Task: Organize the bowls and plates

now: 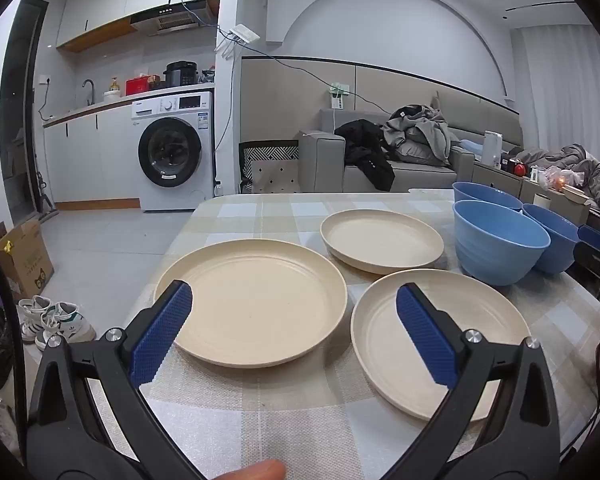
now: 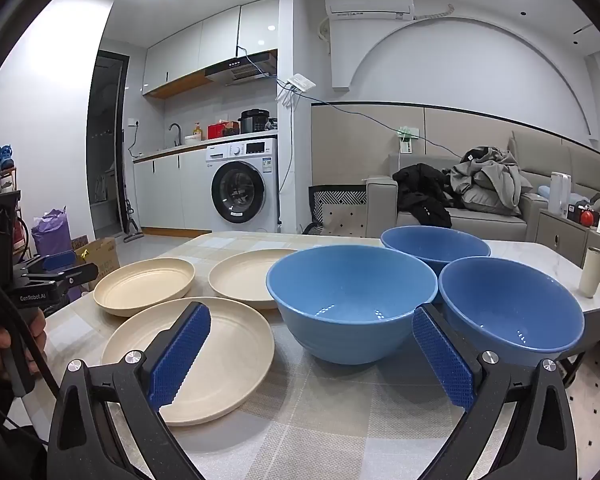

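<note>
Three cream plates lie apart on the checked tablecloth: a left one, a far one and a near right one. Three blue bowls stand upright to their right: a near one, a far one and a right one. My left gripper is open and empty, above the near table edge between the left and right plates. My right gripper is open and empty, just in front of the near bowl, with a plate at its left finger.
A cream cup stands on the table's bare right part. The table drops off to the floor on the left, with shoes and a cardboard box below. A sofa stands behind.
</note>
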Available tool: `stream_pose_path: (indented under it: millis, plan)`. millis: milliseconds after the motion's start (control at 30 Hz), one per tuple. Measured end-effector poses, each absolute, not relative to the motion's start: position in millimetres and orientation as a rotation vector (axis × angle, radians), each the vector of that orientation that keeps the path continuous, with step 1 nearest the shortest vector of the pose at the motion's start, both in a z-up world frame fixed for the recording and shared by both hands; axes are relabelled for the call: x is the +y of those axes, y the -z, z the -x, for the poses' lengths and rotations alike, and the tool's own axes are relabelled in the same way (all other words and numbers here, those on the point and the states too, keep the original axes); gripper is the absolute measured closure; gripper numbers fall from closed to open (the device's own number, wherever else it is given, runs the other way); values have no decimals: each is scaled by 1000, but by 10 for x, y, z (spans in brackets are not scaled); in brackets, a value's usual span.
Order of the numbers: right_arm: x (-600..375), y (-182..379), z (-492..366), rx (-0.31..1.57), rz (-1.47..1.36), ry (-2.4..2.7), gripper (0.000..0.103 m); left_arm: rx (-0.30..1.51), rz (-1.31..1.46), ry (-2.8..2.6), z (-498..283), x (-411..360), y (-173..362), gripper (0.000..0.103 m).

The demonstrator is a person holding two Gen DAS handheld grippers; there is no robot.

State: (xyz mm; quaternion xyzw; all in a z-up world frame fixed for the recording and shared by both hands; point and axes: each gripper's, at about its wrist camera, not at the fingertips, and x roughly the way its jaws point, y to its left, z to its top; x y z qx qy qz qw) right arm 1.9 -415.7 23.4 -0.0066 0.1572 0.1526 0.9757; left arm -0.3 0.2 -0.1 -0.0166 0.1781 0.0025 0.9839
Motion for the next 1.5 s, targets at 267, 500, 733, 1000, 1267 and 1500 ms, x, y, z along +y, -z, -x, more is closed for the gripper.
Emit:
stream_pose_path:
  millis: [267,500,733,1000,1267,1500]
  plan:
    - [-4138,-232,-22,307,24,-308,0,370,31,-7,0,2,0,1]
    - [-4092,-238,-19,305,26,-307,0,362,37,-20,-17,3,-11,1]
    - [-4141,-235,-28,303,19,-309,0,349,45,-2,-6,5,1,1]
    - [-4144,-246,-29,301,19,-307,0,340,48,8,11,11,-1,1]
    - [-4142,-269,-23,300,19,-307,0,340,40,13,-5,-15,19,1]
    - [-4139,-270,-23,299,20,-308,0,337,25,11,-19,-36,26,1]
